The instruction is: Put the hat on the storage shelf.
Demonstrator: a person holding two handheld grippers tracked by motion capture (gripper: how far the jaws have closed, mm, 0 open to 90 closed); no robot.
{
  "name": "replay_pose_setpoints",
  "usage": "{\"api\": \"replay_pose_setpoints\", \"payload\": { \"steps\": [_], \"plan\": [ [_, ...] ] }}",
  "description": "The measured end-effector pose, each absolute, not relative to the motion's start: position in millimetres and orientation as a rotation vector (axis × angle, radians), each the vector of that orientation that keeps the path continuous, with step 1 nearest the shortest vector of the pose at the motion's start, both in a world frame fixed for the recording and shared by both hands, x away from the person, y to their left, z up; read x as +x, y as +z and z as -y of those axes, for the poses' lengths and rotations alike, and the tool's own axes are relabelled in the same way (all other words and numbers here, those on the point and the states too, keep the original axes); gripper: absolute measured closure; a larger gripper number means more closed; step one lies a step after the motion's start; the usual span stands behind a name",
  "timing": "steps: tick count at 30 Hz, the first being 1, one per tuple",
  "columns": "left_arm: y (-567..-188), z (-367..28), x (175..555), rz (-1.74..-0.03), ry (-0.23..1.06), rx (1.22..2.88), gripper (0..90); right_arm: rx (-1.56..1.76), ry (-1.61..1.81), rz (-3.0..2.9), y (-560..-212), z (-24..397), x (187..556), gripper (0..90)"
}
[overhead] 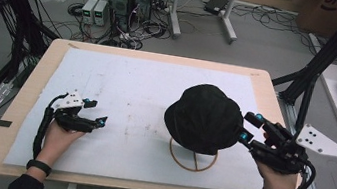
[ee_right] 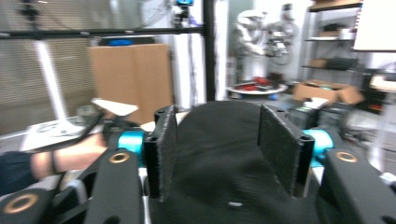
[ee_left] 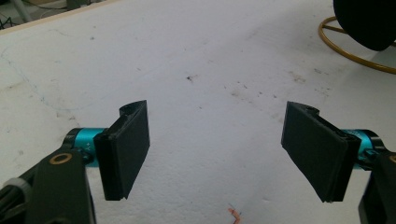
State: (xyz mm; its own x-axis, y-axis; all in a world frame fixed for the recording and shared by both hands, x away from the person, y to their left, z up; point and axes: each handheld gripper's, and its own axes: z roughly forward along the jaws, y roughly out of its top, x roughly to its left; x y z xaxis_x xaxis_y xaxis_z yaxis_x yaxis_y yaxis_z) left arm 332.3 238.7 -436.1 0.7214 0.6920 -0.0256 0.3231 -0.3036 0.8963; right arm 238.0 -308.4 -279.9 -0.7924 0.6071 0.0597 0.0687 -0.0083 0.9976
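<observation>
Hat sits on gold stand, right of table centre, so the crown keeps shape. R gripper at its brim, jaws apart, not pinching. L gripper idle, open w/ nothing between, resting on mat.

Open white mat left and centre; black hat on gold wire stand blocking the right

black bucket hat, atop gold wire stand
</observation>
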Motion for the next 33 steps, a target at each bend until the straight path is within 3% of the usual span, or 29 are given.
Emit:
{"api": "replay_pose_setpoints", "payload": {
  "steps": [9, 19, 33],
  "plan": [
    [-435.3, -240.1, 332.7, -0.776, 0.459, 1.888, 23.6, 0.894, 1.807, -1.784, -295.7, 339.8, 274.4, 38.8],
    [-434.5, -240.0, 332.4, -0.773, 0.47, 1.87, 23.6, 1.146, 1.558, -1.738, -348.6, 376.2, 320.5, 35.4],
    [-430.0, -242.2, 333.5, -0.766, 0.473, 1.844, 23.6, 1.349, 1.379, -1.744, -407.2, 372.7, 339.3, 33.2]
  ]
}}
